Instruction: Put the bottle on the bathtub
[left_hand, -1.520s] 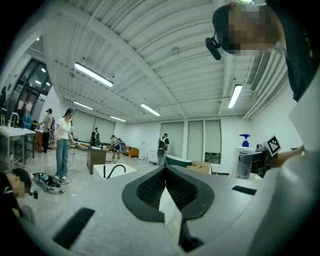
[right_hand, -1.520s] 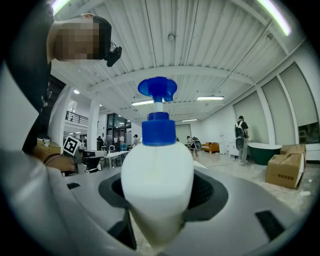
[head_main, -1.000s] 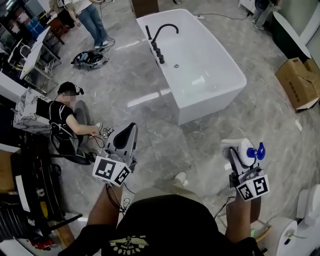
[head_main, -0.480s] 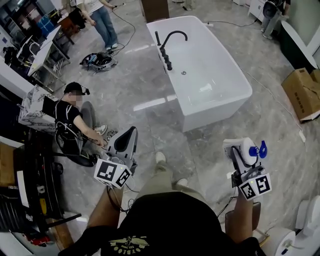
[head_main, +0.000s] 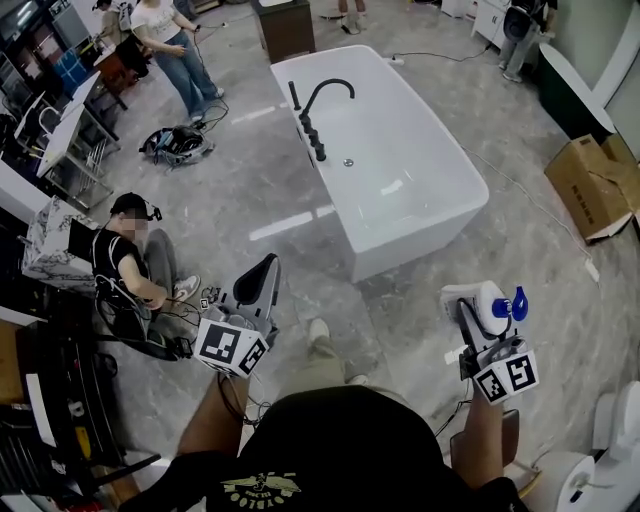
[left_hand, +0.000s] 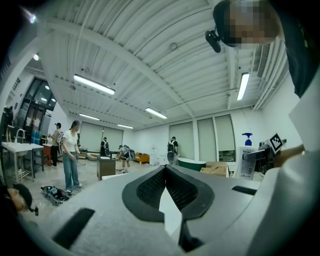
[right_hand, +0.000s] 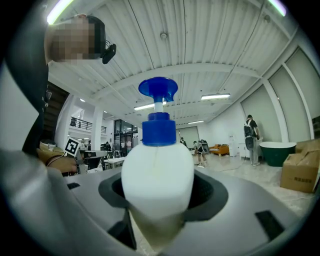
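A white pump bottle with a blue pump head is clamped in my right gripper, held at the lower right of the head view. The bottle's white body fills the right gripper view between the jaws. The white bathtub with a black arched faucet stands on the floor ahead, well beyond both grippers. My left gripper is at lower left, its jaws closed together with nothing between them.
A person sits on the floor at left beside cables and a chair. Another person stands at the back left near a dark bag. A cardboard box lies at right. A white toilet is at lower right.
The view has shifted; the bathtub sits slightly left and farther up than half a second ago. Both grippers keep their places and the bottle stays clamped.
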